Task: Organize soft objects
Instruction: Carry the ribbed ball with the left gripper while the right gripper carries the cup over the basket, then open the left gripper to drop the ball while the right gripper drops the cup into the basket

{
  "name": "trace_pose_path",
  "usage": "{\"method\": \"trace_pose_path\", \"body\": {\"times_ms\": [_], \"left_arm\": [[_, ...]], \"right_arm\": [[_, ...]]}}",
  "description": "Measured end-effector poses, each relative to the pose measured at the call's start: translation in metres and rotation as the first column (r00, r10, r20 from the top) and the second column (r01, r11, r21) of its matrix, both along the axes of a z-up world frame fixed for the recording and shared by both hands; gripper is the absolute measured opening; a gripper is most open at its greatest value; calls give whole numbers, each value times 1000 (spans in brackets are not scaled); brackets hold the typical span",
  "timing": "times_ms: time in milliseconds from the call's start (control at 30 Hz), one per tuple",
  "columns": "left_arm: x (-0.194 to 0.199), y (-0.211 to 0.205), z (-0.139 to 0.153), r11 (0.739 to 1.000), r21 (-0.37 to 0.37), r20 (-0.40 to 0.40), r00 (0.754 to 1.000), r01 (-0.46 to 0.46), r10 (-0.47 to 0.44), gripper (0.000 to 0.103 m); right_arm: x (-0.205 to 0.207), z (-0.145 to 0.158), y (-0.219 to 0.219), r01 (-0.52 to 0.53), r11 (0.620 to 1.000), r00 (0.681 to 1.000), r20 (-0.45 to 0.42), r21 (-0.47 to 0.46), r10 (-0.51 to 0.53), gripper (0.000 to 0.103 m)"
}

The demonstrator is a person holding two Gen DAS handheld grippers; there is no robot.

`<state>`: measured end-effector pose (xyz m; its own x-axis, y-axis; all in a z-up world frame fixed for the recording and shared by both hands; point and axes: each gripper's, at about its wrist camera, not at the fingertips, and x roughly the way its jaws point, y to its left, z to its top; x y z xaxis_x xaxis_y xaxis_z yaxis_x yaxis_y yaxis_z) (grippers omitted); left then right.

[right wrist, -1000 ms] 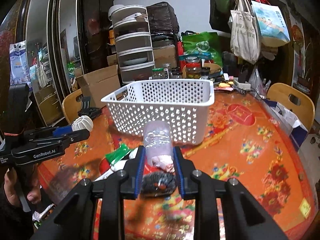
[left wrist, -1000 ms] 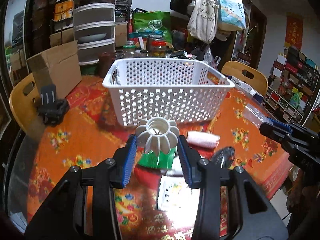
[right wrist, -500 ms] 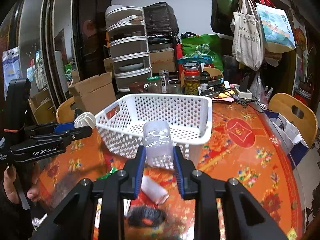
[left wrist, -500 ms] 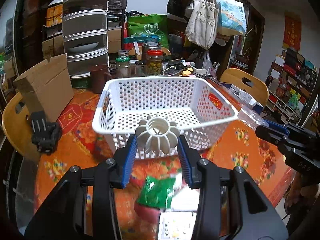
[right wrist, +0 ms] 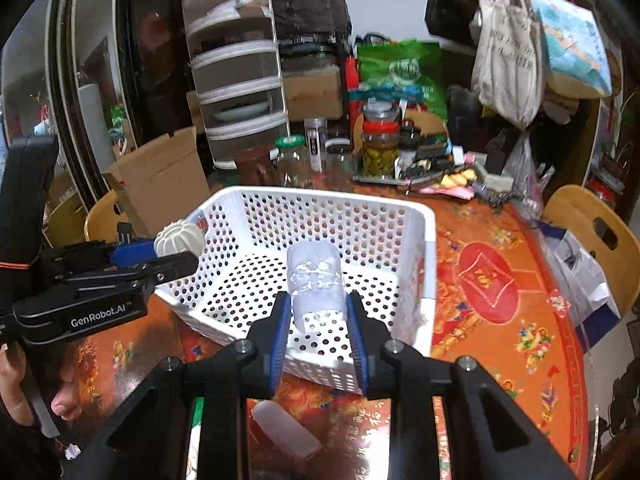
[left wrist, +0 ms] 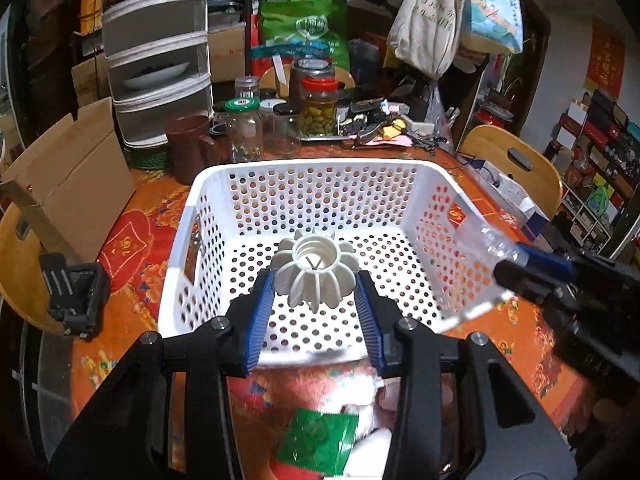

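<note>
Carrying both loads, I had brought them from beside the white basket [left wrist: 192, 216] to above it: left tool [left wrist: 316, 300] clenched on ribbed white cap [left wrist: 314, 270], right tool [right wrist: 318, 326] on clear bottle [right wrist: 316, 280]; release next.

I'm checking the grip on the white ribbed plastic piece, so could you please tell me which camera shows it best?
The left wrist view: the white ribbed plastic piece sits centred between the left gripper jaws, its open top facing the camera. The right wrist view shows only its rounded side, small at the left.
</note>
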<state>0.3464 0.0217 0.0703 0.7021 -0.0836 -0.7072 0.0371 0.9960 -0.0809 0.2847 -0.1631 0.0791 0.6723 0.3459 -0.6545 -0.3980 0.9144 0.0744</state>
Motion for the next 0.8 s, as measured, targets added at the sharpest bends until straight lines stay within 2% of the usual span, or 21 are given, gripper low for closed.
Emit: {"method": "trace_pose_path", "body": {"times_ms": [200, 367, 533, 800], "left_arm": [[51, 4, -20, 1000, 15, -117, 993, -18, 20, 39], [85, 13, -46, 998, 33, -210, 976, -49, 55, 39], [100, 14, -62, 998, 34, -255, 965, -51, 58, 39], [111, 14, -74, 997, 42, -280, 957, -62, 72, 39]], "right_arm": [[40, -17, 12, 10, 1000, 995, -99, -14, -11, 27], [73, -34, 11, 64, 997, 984, -164, -50, -71, 27], [93, -49, 10, 80, 995, 965, -244, -60, -93, 27], [103, -60, 29, 34, 990, 965, -254, -137, -68, 28]]}}
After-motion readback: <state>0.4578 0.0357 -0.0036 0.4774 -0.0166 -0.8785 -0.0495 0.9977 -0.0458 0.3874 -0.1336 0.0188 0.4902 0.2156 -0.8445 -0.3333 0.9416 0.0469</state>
